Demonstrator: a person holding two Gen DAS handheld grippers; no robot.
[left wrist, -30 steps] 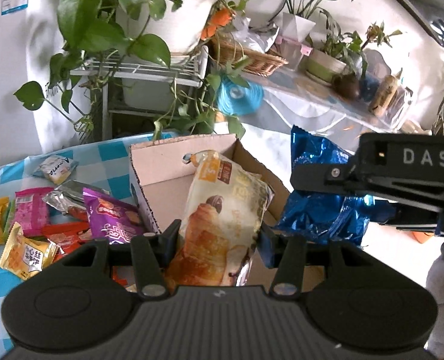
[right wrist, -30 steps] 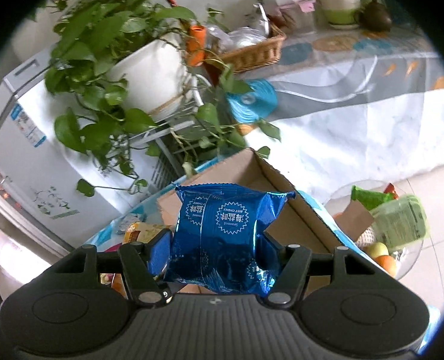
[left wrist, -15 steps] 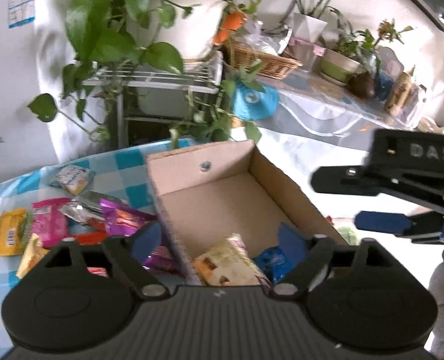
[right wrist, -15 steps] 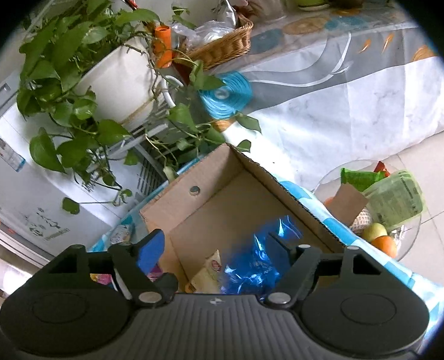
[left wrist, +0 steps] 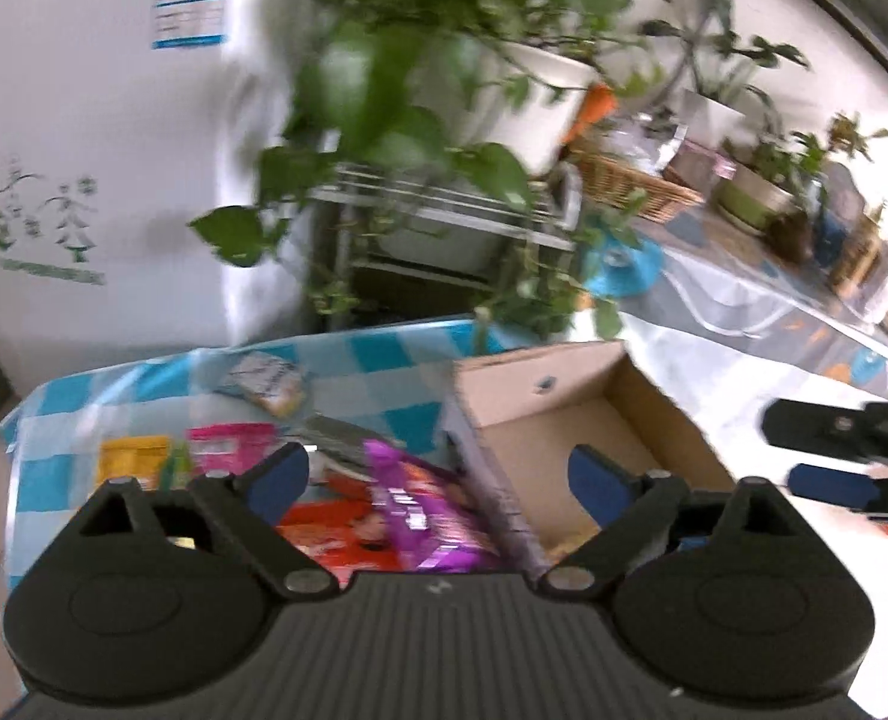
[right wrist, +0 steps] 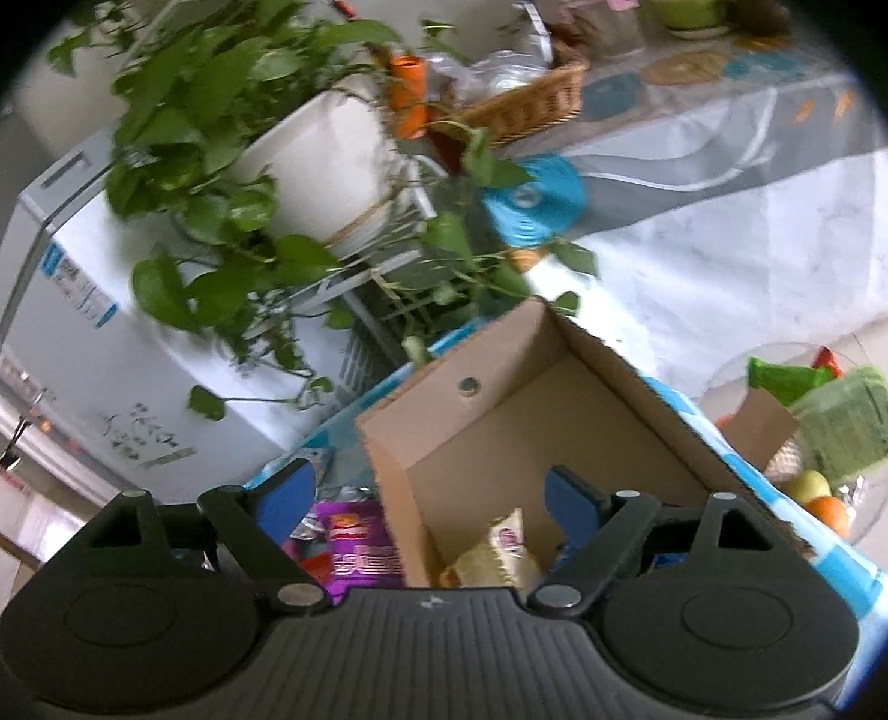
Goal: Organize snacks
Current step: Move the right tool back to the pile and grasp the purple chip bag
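Note:
An open cardboard box (left wrist: 570, 420) stands on the blue-checked table (left wrist: 378, 354); it also shows in the right wrist view (right wrist: 504, 414). A cream pastry packet (right wrist: 501, 558) lies inside it, with a bit of blue packet (right wrist: 564, 552) beside it. My left gripper (left wrist: 438, 474) is open and empty above the box's left wall. My right gripper (right wrist: 426, 495) is open and empty over the box; it also shows at the right of the left wrist view (left wrist: 840, 450). Loose snacks lie left of the box: a purple packet (left wrist: 408, 510), a red one (left wrist: 336, 534), pink (left wrist: 228, 438), yellow (left wrist: 132, 459).
A small white packet (left wrist: 261, 381) lies at the table's far side. A plant rack with trailing leaves (left wrist: 444, 204) stands behind the table. A white fridge (left wrist: 84, 150) is at the left. A glass bowl of fruit and bags (right wrist: 816, 444) sits low right.
Both grippers opened and dropped their packets into the box: the pastry packet from the left, the blue one from the right. The left gripper has since swung left and pulled back.

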